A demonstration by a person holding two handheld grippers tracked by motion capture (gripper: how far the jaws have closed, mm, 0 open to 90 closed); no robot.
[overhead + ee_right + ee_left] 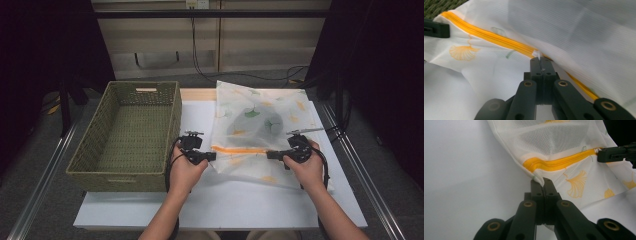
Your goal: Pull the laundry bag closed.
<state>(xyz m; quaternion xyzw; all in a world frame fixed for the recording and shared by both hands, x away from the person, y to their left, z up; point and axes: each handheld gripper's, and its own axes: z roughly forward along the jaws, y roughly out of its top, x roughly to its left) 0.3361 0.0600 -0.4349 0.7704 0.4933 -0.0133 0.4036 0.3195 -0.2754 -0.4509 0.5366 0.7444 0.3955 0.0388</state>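
Observation:
A white mesh bag [260,120] printed with yellow and green leaves lies on the white table [225,200]. Dark rounded shapes show through its mesh. An orange zipper [239,149] runs across its near part. My left gripper [212,156] is shut on the bag's fabric at the zipper's left end, seen close in the left gripper view [543,181] just below the zipper [559,163]. My right gripper [270,155] is shut on the small white zipper pull [537,53] at the zipper's [491,37] right part. Both grippers point toward each other.
An empty green woven basket [125,175] stands on the table's left part, right beside my left hand. Bare white tabletop lies in front of the bag. Metal rails run along both sides of the table, with dark floor beyond.

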